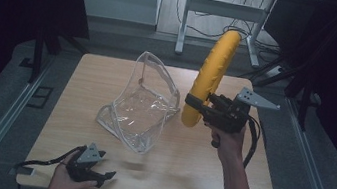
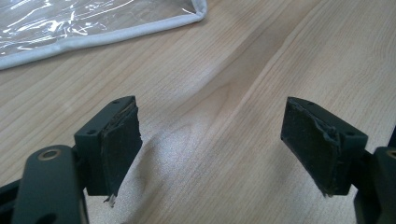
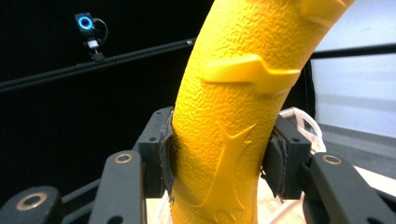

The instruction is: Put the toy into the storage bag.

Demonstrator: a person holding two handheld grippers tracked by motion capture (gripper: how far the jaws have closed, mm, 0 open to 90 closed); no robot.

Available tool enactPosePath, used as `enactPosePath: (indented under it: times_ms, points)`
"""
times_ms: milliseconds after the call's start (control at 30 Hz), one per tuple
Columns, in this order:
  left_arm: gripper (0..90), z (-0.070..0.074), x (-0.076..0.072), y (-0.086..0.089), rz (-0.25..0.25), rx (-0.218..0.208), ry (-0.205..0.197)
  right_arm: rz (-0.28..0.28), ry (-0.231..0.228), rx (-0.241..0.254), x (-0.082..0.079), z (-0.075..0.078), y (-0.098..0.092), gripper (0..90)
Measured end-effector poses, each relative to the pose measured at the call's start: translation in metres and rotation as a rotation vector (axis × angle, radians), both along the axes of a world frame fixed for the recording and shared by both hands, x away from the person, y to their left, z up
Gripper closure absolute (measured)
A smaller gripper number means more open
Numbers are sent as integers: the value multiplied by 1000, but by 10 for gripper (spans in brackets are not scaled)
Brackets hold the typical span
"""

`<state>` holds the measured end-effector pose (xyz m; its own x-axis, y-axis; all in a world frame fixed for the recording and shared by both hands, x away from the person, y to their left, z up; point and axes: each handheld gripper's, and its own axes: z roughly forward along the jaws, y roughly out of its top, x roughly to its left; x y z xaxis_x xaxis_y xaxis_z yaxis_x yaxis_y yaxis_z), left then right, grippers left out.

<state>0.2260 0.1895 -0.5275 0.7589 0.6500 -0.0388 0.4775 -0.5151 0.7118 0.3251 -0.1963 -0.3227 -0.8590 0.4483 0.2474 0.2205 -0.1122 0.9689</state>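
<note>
Banana toy (image 1: 212, 76) stands clamped in our right gripper (image 1: 194, 106), centre right. Our left gripper (image 1: 102, 175), lower left, gapes empty near the clear bag (image 1: 142, 103).

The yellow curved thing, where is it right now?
In the high view the yellow curved toy stands upright above the table's right half, clamped near its lower end by the right gripper, just right of the clear plastic bag.

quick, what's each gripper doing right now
left gripper: open, nothing between its jaws.
right gripper: shut on the yellow banana toy.
</note>
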Motion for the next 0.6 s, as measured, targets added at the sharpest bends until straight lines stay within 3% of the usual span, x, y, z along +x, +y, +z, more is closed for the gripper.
enactPosePath:
  times_ms: [600]
  points:
    - [198,-1,1,0,-5,6,6,9,-76,51,-4,26,19,500]
